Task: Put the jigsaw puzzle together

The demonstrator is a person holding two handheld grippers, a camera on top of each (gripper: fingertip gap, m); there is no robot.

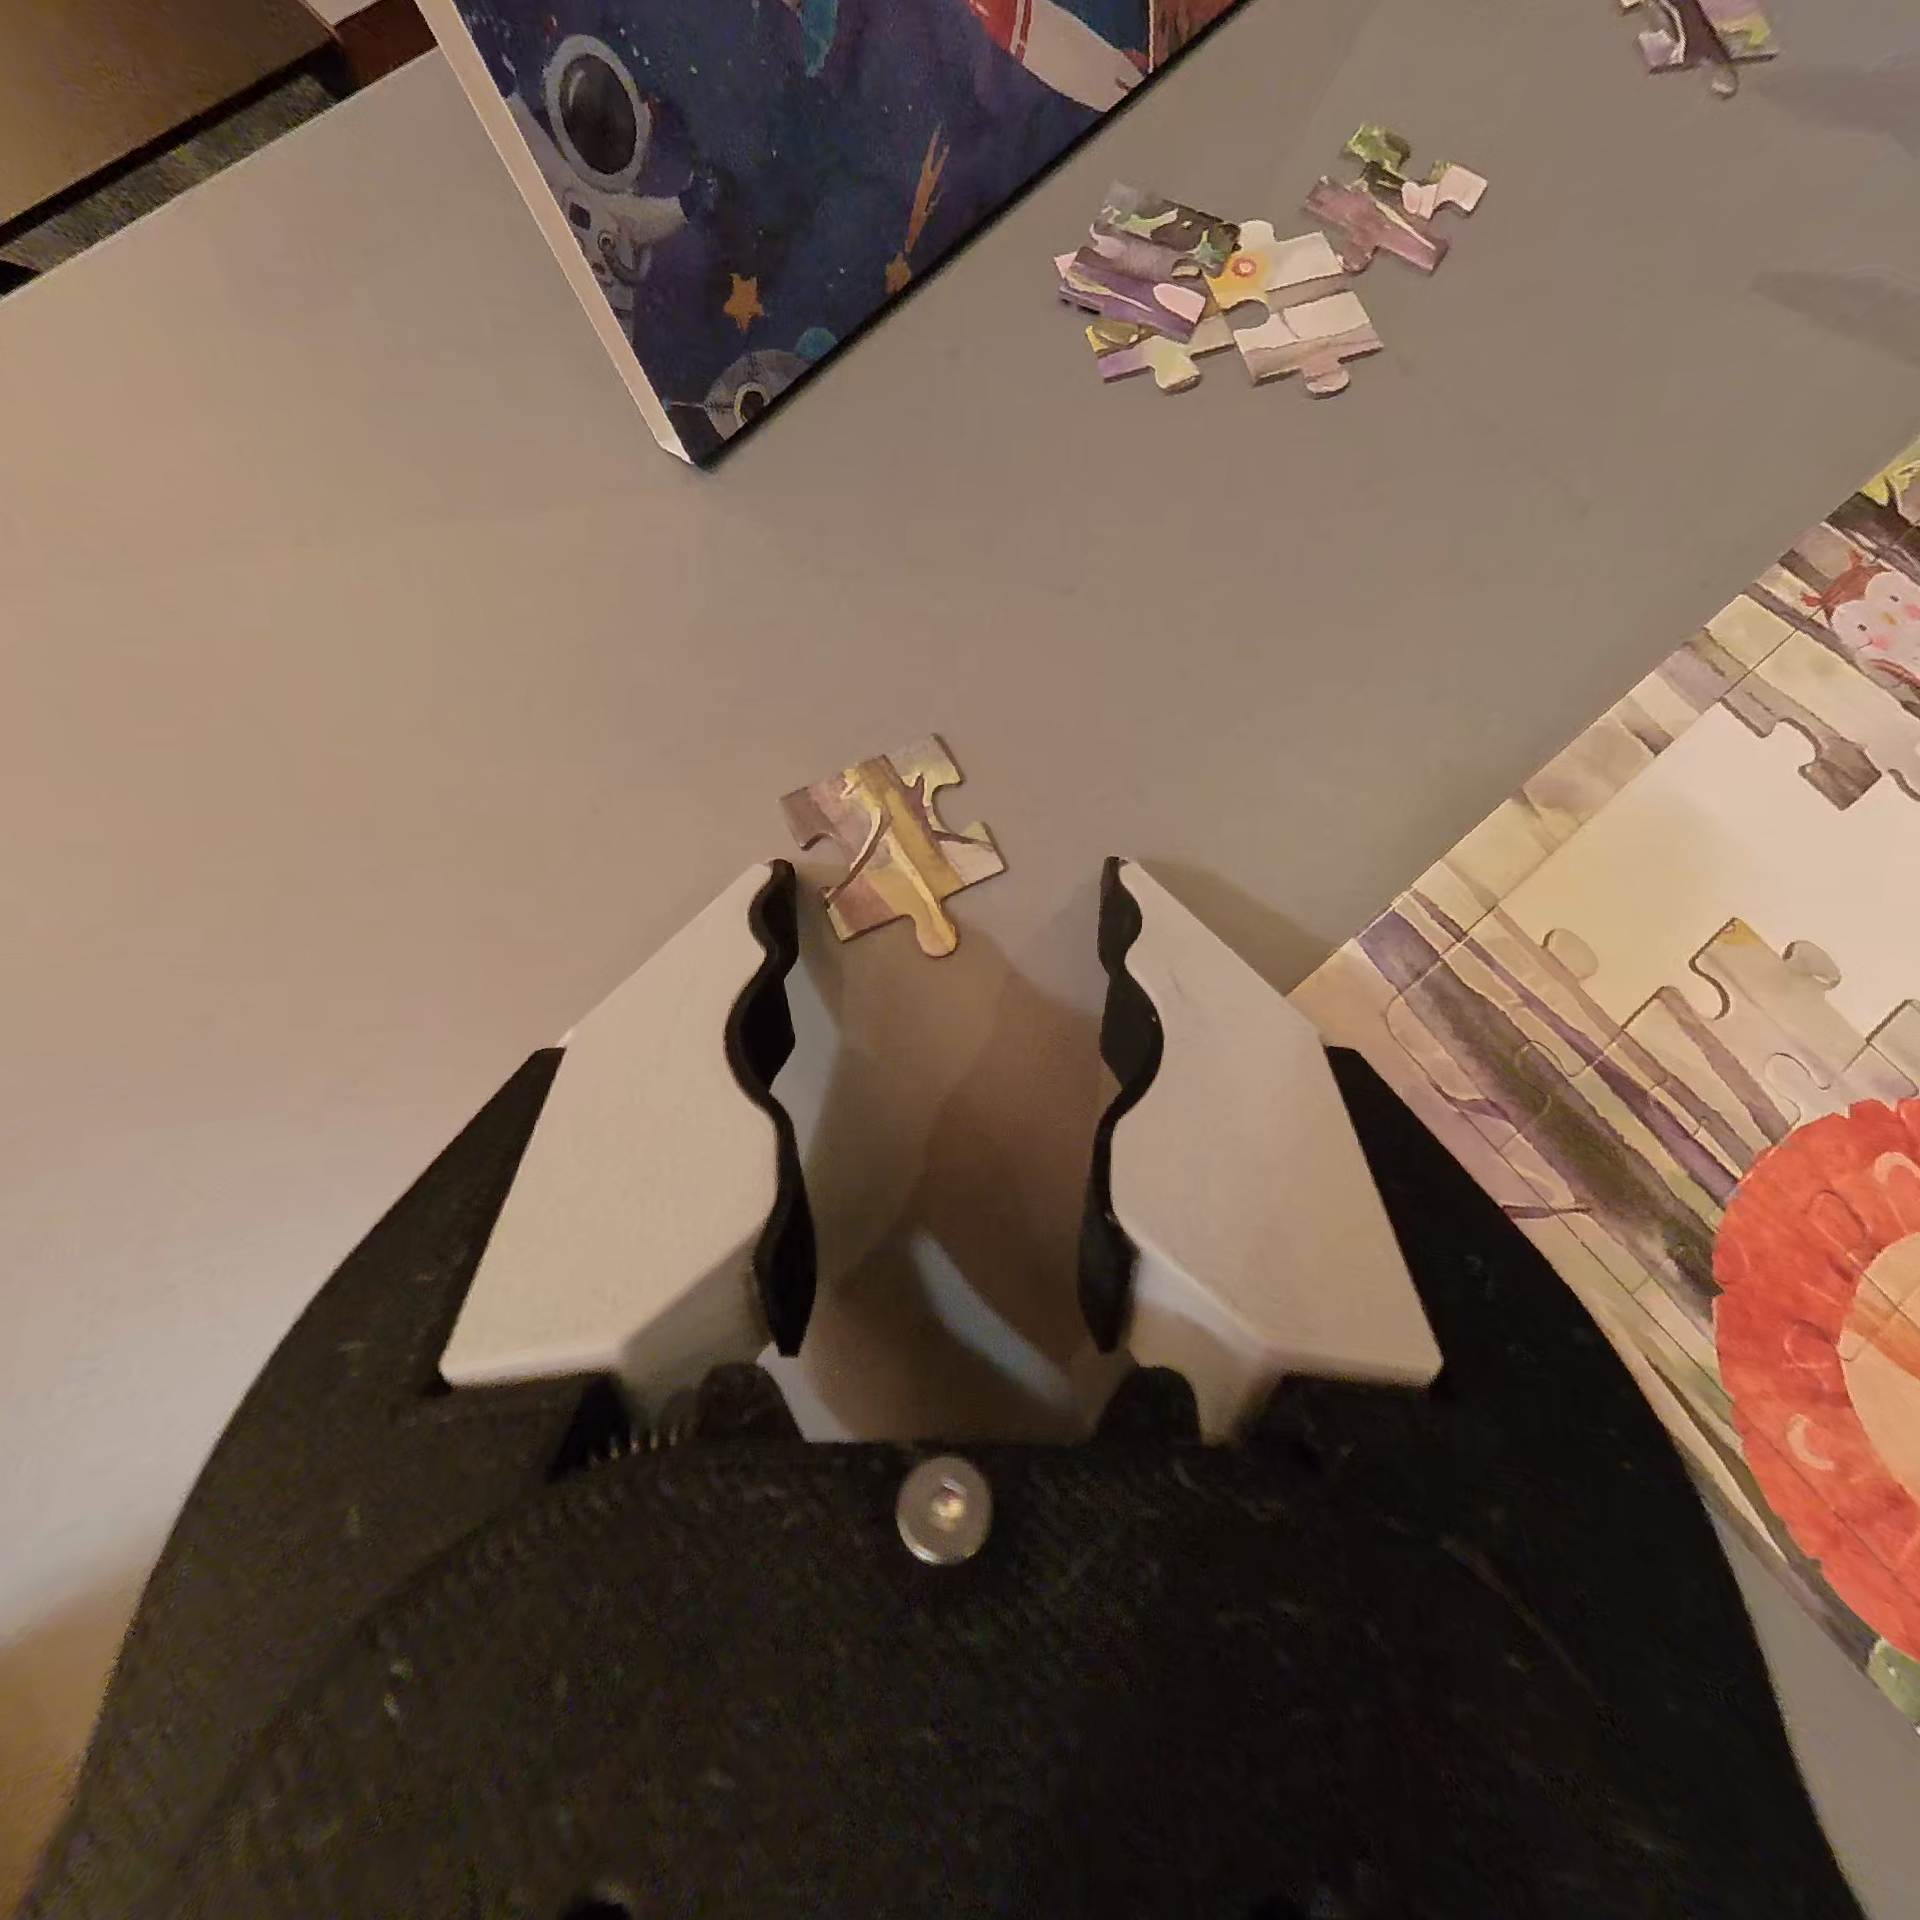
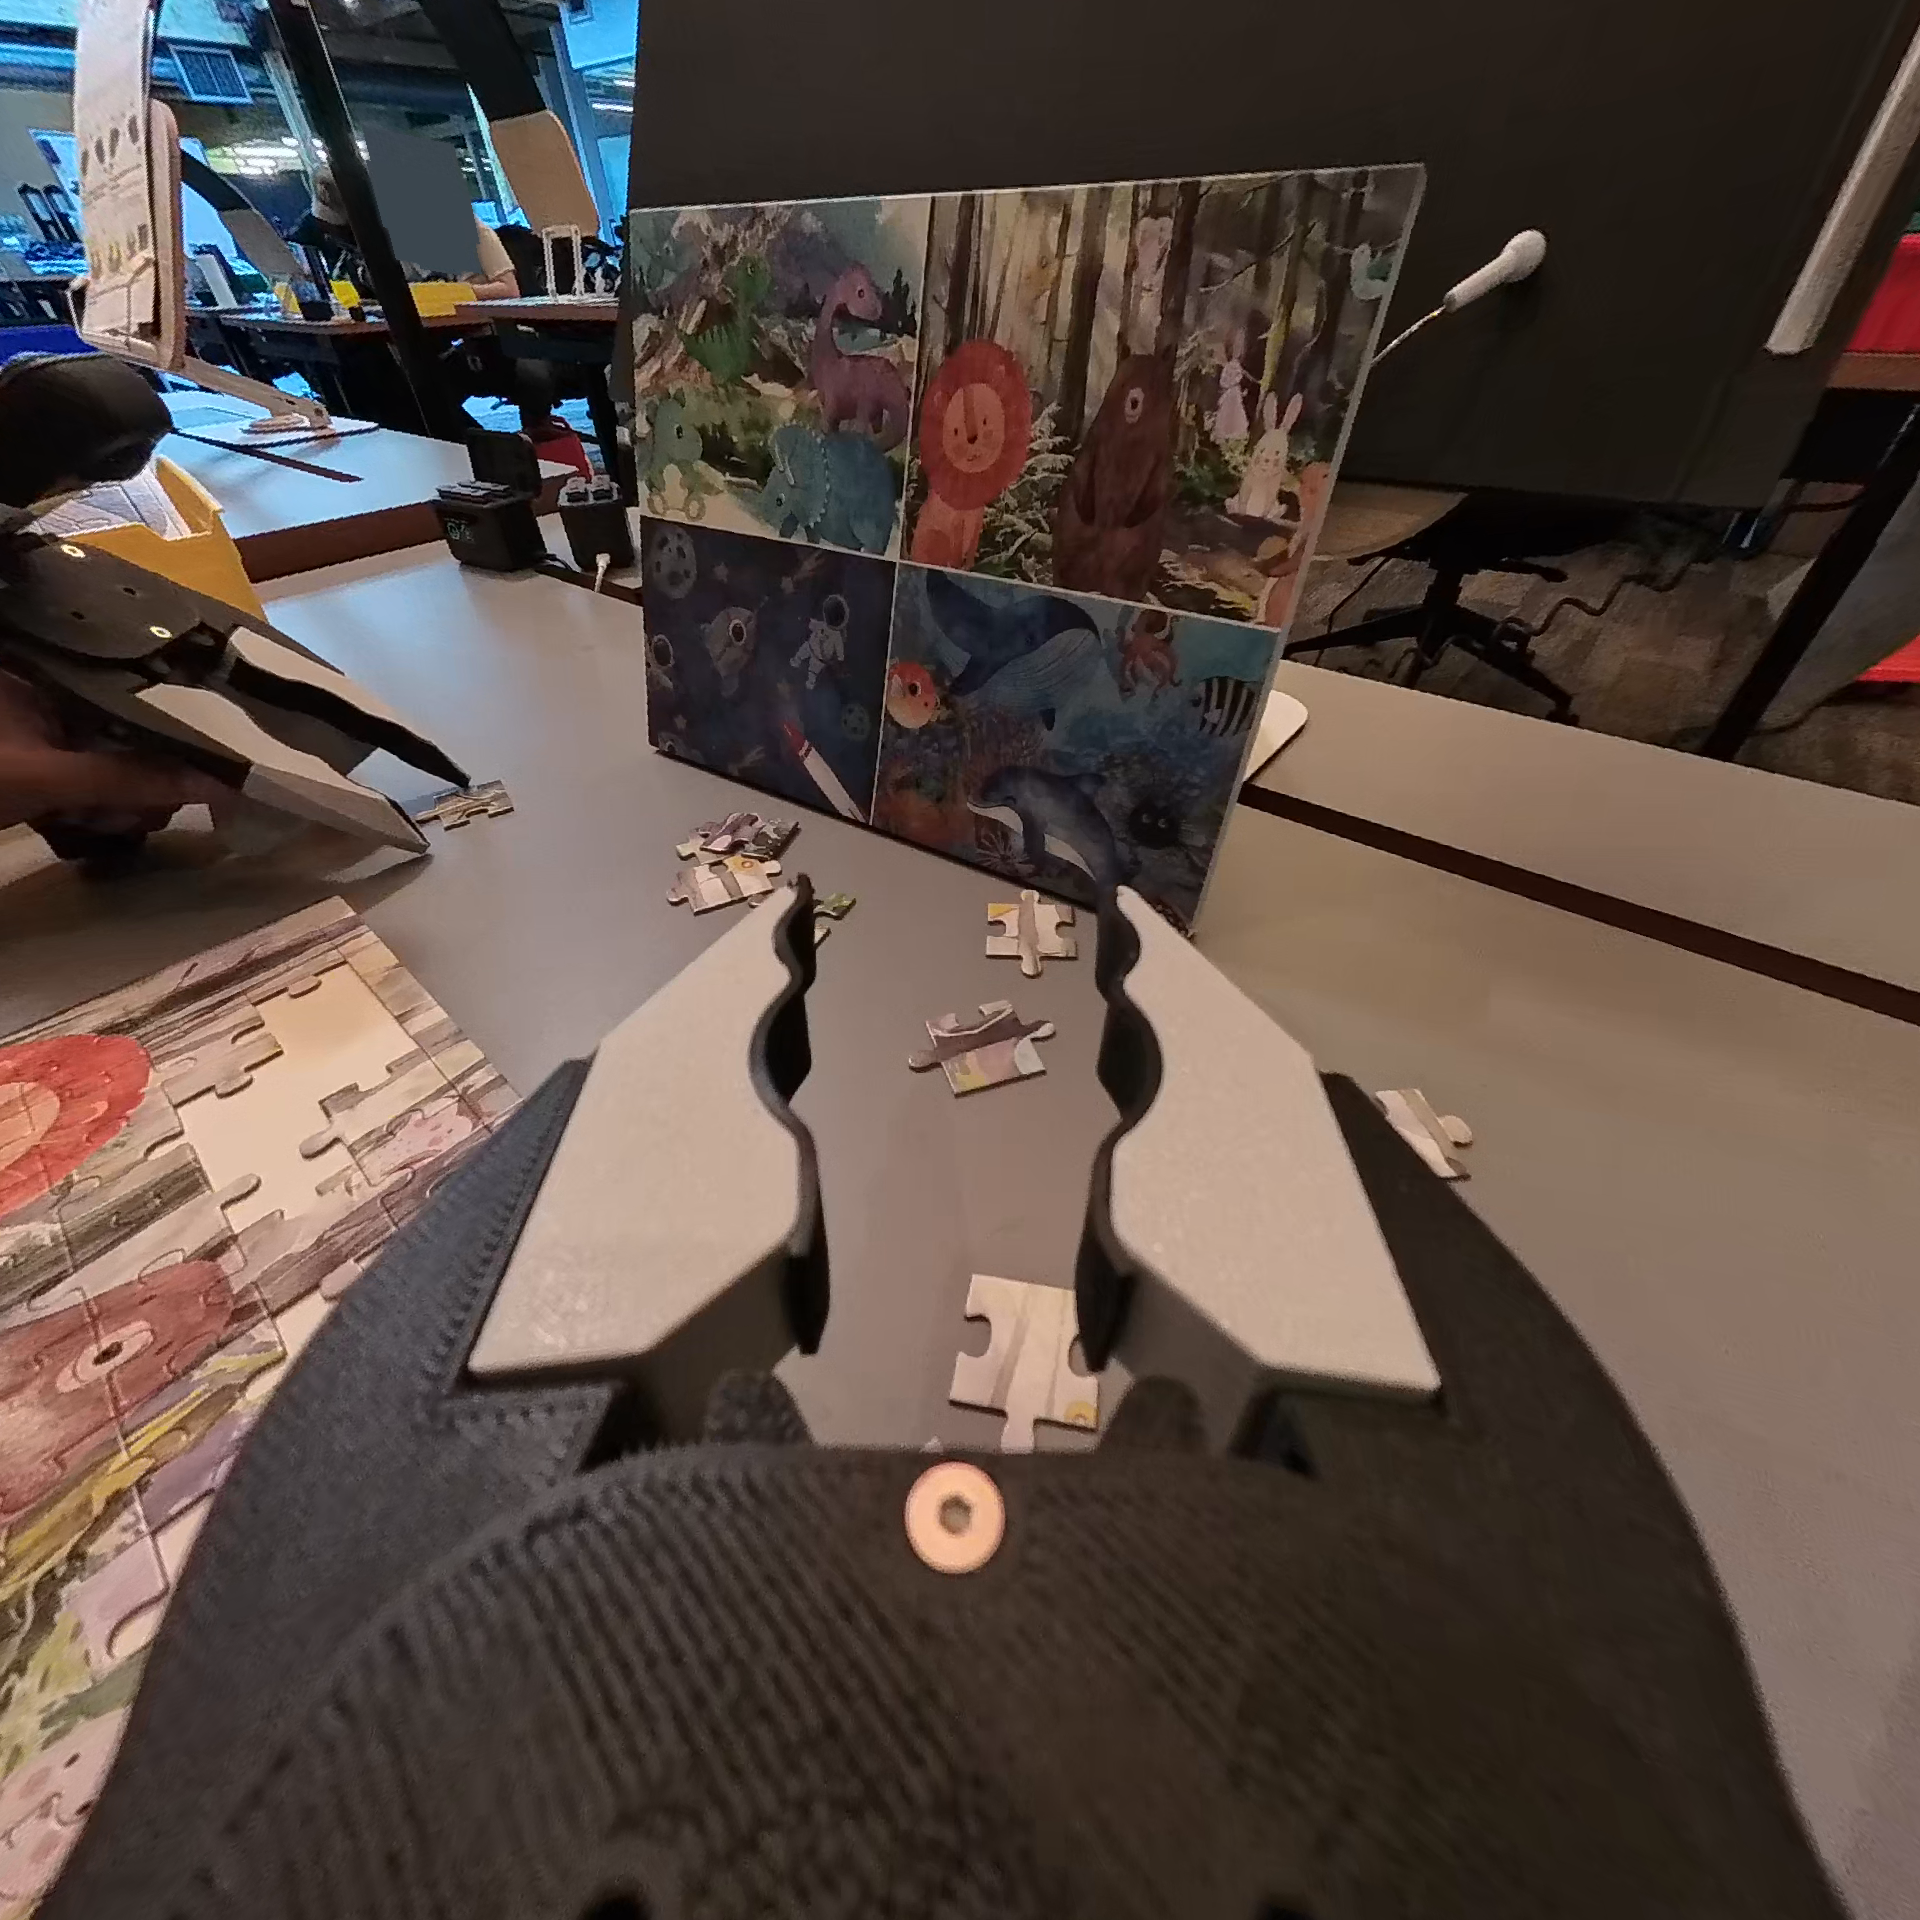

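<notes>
Two spread claws, one piece before left.

Your left gripper: rough matt black plastic, smooth grey fingers | table: smooth matt grey | loose piece at its tips: printed card | box: glossy print

The left gripper sits at lower centre, its jaws spread apart, a single puzzle piece lying on the grey table just at its fingertips. Loose pieces cluster upper right; the part-built puzzle fills the right edge.
</notes>
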